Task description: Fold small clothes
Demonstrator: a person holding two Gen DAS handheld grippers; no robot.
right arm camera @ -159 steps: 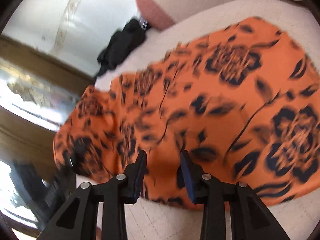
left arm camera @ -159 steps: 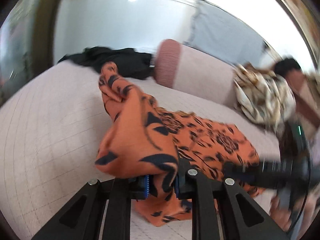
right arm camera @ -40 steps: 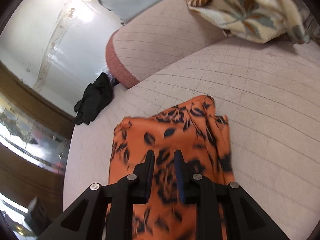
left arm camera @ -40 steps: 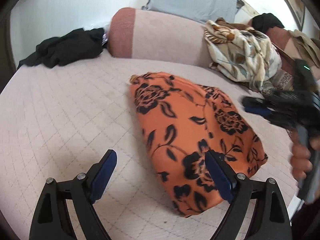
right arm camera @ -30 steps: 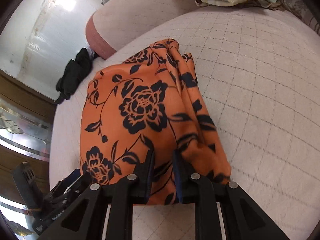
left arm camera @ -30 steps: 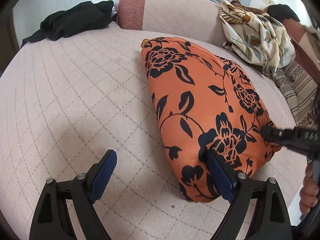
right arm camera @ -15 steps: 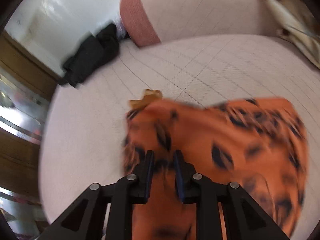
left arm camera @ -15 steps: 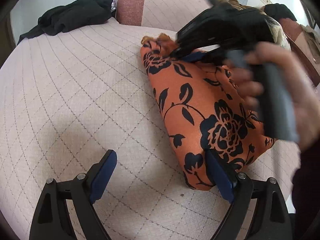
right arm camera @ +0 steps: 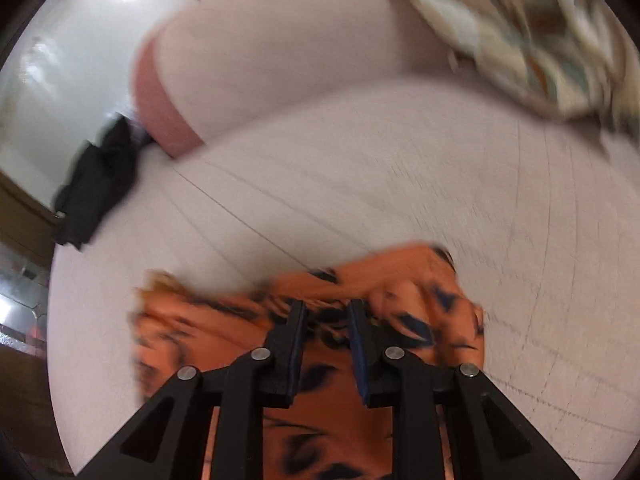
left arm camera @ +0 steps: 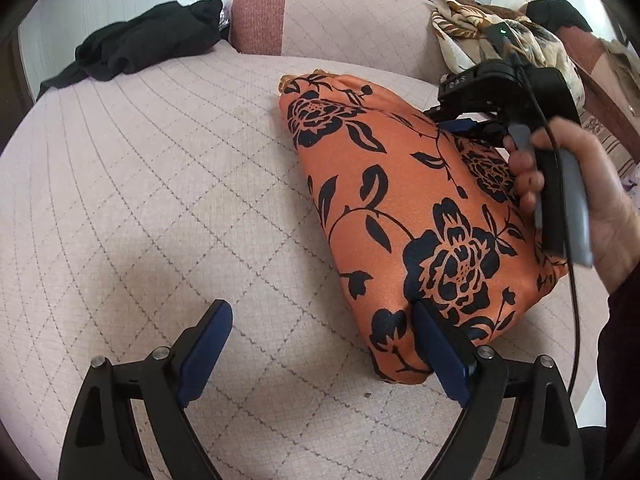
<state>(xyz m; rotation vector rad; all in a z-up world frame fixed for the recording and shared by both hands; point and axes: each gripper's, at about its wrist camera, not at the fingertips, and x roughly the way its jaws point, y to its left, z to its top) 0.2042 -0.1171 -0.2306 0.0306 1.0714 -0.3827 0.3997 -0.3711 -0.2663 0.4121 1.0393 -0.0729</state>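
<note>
Pale pink quilted sofa seat [left arm camera: 168,184] fills most of both views, broad and flat, which is why I use it as my folding surface. At its back, a cream bolster cushion with a terracotta end [left arm camera: 320,12] marks the edge of my working room. A crumpled black garment [left arm camera: 136,46] lies well apart at the far left, and a cream leaf-print cloth heap [left arm camera: 480,36] sits off to the right, both out of the way.

Nearer me, the orange satin garment with black roses [left arm camera: 400,200] lies on the seat as a folded, tapering bundle, its narrow end toward the bolster, its wide end close to me.

I hold my left gripper [left arm camera: 320,344] low over the seat with its jaws spread wide, gripping nothing; the right-hand blue pad [left arm camera: 438,354] rests against the bundle's near corner, I judge to stop it sliding.

My right hand [left arm camera: 600,208] carries the right gripper [right arm camera: 326,326] over the garment's far right side. Its jaws stand narrowly apart with orange cloth between them; the view is too blurred to tell whether the pads pinch a fold. I judge I am tidying that edge.
</note>
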